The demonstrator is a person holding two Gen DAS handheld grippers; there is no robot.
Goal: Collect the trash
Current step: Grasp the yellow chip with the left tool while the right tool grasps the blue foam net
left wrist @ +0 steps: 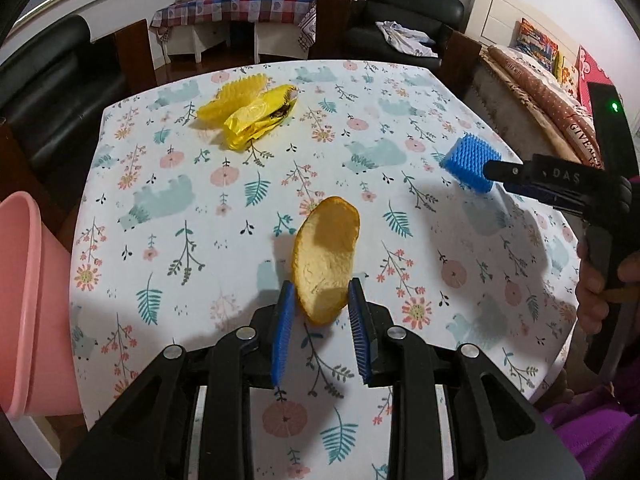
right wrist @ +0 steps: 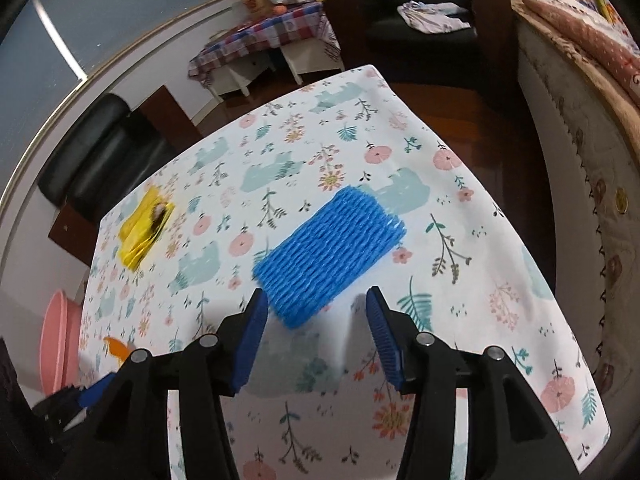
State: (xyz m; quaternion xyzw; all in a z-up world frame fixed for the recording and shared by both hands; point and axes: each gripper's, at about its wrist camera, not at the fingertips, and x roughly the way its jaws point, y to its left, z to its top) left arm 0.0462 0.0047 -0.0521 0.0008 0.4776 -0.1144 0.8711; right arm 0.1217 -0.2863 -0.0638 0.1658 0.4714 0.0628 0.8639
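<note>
An orange peel (left wrist: 326, 260) lies on the floral tablecloth (left wrist: 224, 216), pith side up. My left gripper (left wrist: 322, 292) is open, and its blue pads flank the near end of the peel. A yellow crumpled wrapper (left wrist: 250, 114) lies at the table's far left; it also shows in the right wrist view (right wrist: 144, 228). A blue foam fruit net (right wrist: 330, 256) lies just ahead of my right gripper (right wrist: 318, 300), which is open and empty, its near end between the fingertips. The net (left wrist: 472, 162) and right gripper show at the right of the left wrist view.
A pink bin (left wrist: 28, 304) stands below the table's left edge; it also shows in the right wrist view (right wrist: 60, 344). Dark chairs (left wrist: 404, 12) ring the table. A patterned sofa or bed (right wrist: 580, 128) runs along the right. A checkered side table (left wrist: 240, 8) stands at the back.
</note>
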